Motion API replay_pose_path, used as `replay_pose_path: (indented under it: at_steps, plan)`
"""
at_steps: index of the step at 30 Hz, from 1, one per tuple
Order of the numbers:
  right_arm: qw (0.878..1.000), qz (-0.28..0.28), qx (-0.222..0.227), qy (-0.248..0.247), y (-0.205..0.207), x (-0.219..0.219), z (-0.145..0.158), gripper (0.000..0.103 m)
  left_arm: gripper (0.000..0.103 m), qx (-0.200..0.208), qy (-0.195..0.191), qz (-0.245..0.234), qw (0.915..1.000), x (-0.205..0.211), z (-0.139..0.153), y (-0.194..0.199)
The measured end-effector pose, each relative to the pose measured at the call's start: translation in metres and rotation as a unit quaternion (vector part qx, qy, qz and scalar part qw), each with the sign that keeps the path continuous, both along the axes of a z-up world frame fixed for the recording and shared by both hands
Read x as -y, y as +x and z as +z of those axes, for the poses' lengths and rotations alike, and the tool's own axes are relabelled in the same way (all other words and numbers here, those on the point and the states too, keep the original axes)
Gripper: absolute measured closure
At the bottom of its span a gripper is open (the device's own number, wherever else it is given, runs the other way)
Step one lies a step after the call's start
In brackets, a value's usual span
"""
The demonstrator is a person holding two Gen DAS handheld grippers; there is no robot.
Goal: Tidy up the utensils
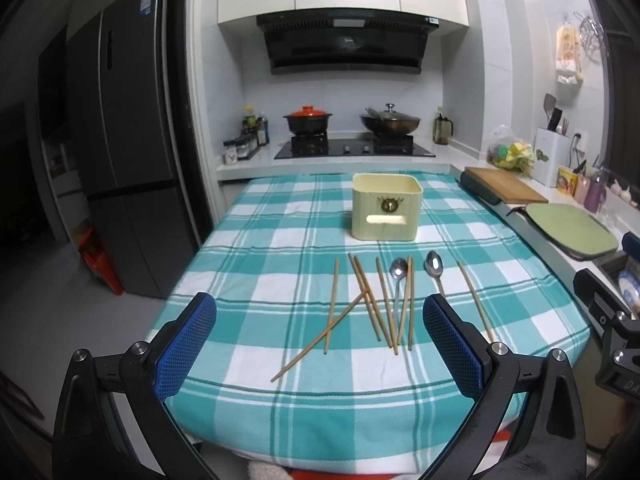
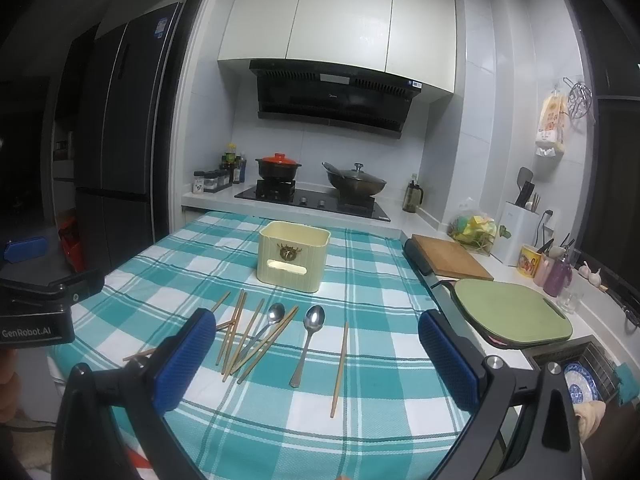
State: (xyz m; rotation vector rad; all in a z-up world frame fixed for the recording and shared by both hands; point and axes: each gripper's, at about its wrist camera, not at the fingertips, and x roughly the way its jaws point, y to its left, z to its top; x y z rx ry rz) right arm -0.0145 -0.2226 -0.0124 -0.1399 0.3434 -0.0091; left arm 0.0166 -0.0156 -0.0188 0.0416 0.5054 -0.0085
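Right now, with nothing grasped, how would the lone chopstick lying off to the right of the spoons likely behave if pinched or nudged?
The lone chopstick looks thin, straight and wooden, so it is probably stiff and light. It lies flat on the checked cloth, leaving little to pinch; the open right hand-held gripper might slip off. If round, it could roll sideways.

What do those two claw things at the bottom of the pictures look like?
Each is a black frame with silver pivot bolts and two fingers faced with blue, dimpled pads: left gripper, right gripper. The left gripper's black body, seen from the right camera, carries white "GenRobot.AI" lettering.
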Motion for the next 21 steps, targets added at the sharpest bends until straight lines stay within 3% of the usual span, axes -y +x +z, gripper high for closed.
replay_pose_path:
  at_steps: [21]
  plan:
    - [0.999,-0.022,-0.024,-0.012,0.011,-0.001,-0.009,0.0,0.0,-0.008,-0.005,0.003,0.9999,-0.005,-0.004,0.008]
